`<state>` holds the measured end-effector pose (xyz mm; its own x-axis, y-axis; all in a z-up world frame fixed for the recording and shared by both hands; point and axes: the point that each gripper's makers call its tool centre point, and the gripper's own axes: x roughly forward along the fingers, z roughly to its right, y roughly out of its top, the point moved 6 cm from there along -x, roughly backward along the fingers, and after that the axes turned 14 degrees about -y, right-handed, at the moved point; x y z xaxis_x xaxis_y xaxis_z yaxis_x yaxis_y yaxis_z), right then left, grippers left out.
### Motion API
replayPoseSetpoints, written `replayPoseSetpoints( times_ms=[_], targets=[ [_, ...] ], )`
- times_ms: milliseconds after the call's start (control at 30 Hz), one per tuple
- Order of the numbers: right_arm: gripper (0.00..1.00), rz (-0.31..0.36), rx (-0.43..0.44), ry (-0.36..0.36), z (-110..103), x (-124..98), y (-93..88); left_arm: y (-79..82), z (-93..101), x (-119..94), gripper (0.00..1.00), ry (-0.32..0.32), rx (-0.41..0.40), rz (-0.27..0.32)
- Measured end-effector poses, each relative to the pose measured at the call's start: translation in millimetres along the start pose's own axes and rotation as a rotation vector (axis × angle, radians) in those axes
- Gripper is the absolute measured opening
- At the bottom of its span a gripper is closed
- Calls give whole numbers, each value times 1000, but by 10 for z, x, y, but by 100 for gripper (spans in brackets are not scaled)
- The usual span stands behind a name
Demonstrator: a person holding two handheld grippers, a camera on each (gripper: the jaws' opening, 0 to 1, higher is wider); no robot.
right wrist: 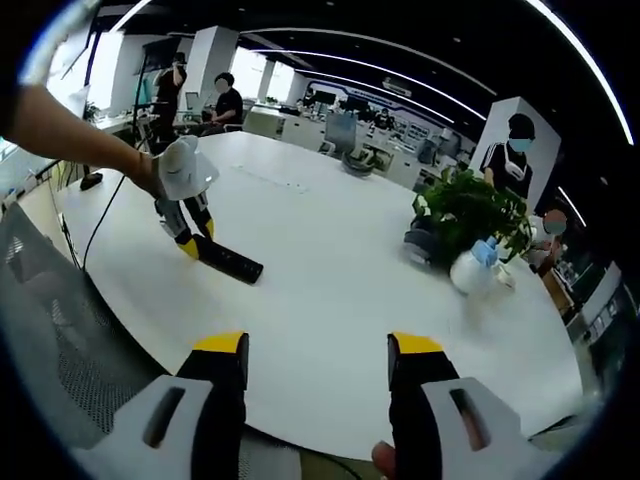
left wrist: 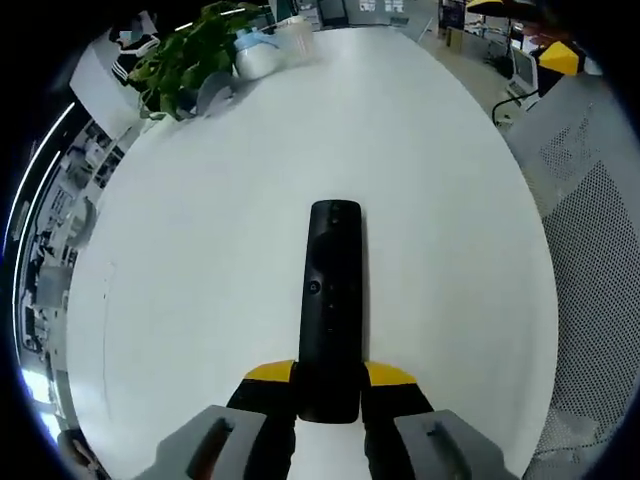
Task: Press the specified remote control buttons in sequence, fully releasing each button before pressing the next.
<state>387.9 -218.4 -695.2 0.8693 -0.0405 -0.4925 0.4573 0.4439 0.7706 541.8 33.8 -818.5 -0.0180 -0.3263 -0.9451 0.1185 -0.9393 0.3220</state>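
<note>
Yellow-tipped jaws of the left tool (left wrist: 329, 385) clamp the near end of the black remote control (left wrist: 331, 300), which lies flat on the white counter (left wrist: 200, 260) and points straight away from the camera, its small buttons facing up. From the right gripper view the same remote (right wrist: 228, 262) shows as a dark bar near the counter's left edge, with the left tool (right wrist: 190, 240) tilted down onto its end and a person's hand (right wrist: 180, 170) behind it. The right tool (right wrist: 316, 362) hangs above the counter's near edge with its jaws spread wide and nothing between them, well apart from the remote.

Farther across the broad oval counter (right wrist: 330, 270) stand a leafy potted plant (right wrist: 470, 212) and, just beside it, what looks like a pale spray bottle (right wrist: 473, 268), though it is blurred. Grey mesh chair backs (left wrist: 590, 230) sit at the counter's edge. Beyond lies an open office with long ceiling light strips (right wrist: 400, 55), desks and several people standing
</note>
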Motion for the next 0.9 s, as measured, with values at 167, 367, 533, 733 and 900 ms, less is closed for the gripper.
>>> replayPoseSetpoints(
  times_ms=[167, 367, 533, 733, 900],
  targets=[
    [57, -1, 2, -3, 6, 0, -2, 50, -64, 10, 24, 13, 22, -14],
    [56, -7, 1, -7, 9, 6, -10, 102, -195, 17, 24, 52, 36, -25],
    [55, -14, -6, -1, 0, 15, -22, 159, -270, 33, 24, 81, 74, -44],
    [55, -19, -6, 3, -2, 20, -25, 190, -361, 35, 24, 94, 75, -32],
    [55, -32, -15, 5, -9, 30, -39, 198, -421, 38, 24, 93, 83, -23]
  ],
)
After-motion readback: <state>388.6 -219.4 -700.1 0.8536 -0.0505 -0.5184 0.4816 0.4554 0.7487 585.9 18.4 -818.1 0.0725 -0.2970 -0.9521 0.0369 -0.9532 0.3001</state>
